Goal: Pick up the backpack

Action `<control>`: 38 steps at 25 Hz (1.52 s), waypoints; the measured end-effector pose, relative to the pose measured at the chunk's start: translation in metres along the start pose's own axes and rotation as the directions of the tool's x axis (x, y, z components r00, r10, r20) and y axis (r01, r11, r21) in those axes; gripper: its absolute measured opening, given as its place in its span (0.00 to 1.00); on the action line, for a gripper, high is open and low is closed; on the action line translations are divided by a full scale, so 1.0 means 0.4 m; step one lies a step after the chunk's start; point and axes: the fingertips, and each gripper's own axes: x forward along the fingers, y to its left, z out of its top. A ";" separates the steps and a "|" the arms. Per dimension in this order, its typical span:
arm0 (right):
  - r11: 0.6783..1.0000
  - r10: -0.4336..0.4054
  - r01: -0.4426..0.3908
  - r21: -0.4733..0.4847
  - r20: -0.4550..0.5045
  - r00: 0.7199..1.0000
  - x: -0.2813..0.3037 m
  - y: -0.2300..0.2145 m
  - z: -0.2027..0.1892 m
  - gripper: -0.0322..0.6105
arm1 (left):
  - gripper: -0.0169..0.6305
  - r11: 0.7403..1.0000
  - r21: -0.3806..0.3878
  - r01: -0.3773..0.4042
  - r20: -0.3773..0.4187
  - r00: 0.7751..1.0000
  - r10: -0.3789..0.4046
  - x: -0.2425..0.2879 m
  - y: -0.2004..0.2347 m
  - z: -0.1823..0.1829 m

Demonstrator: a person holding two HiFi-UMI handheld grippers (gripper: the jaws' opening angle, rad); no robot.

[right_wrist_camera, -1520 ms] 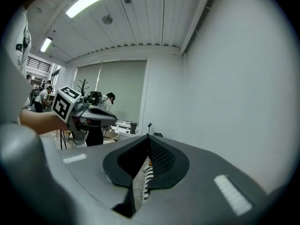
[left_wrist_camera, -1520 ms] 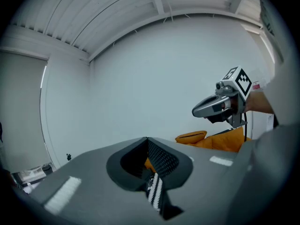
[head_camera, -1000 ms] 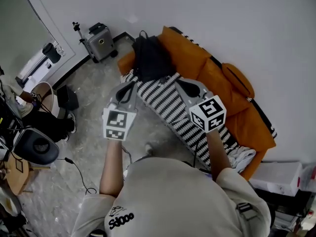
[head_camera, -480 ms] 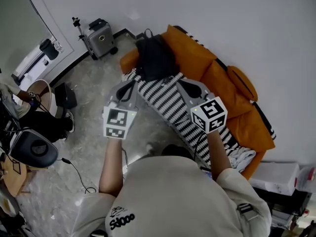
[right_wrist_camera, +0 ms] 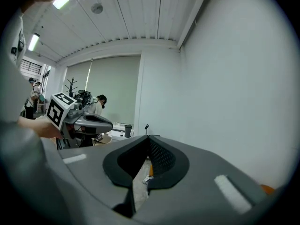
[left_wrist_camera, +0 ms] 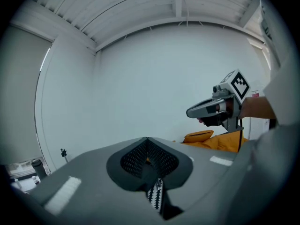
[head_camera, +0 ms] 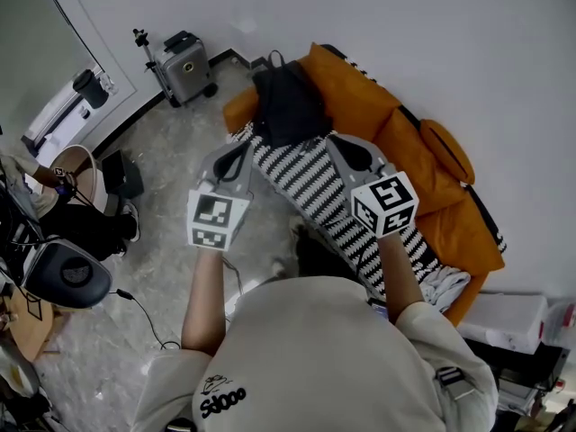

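**A:** At the far end of the orange sofa [head_camera: 409, 138], nearest the wall, what lies there?

**B:** One black backpack [head_camera: 286, 106]. It sits on the seat's end, and its lower part overlaps a black-and-white striped cover [head_camera: 306, 183].

**A:** Which way does it run?

**B:** Its long axis runs up and down the head view, slightly slanted. The carry loop is at the top end, toward the wall. The broader end points toward the person.

**A:** And the count of things?

**B:** One backpack, one sofa, one striped cover, one grey suitcase [head_camera: 183, 66] on the floor by the wall, and two grippers.

**A:** Where are those two?

**B:** The left gripper [head_camera: 236, 154] and the right gripper [head_camera: 346, 148] are held out side by side, both aimed toward the backpack. The backpack's lower end shows between them in the head view.

**A:** And their fingers?

**B:** The left gripper's fingers [left_wrist_camera: 84, 172] are clenched together with nothing gripped. The right gripper's fingers [right_wrist_camera: 211, 172] are clenched the same way and also grip nothing.
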 end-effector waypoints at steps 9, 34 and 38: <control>0.999 0.009 -0.010 -0.047 -0.021 1.000 0.067 -0.009 0.021 0.05 | 0.04 1.000 -0.008 -0.009 0.026 1.000 0.010 0.024 0.055 0.016; 0.995 0.034 -0.027 0.101 -0.062 0.997 0.527 -0.468 -0.013 0.05 | 0.03 0.999 -0.024 -0.045 -0.117 0.992 0.042 0.581 0.332 -0.030; 0.994 0.042 -0.032 0.108 -0.088 0.995 0.609 -0.543 -0.030 0.05 | 0.04 1.000 -0.030 -0.001 -0.180 0.984 -0.005 0.688 0.359 -0.066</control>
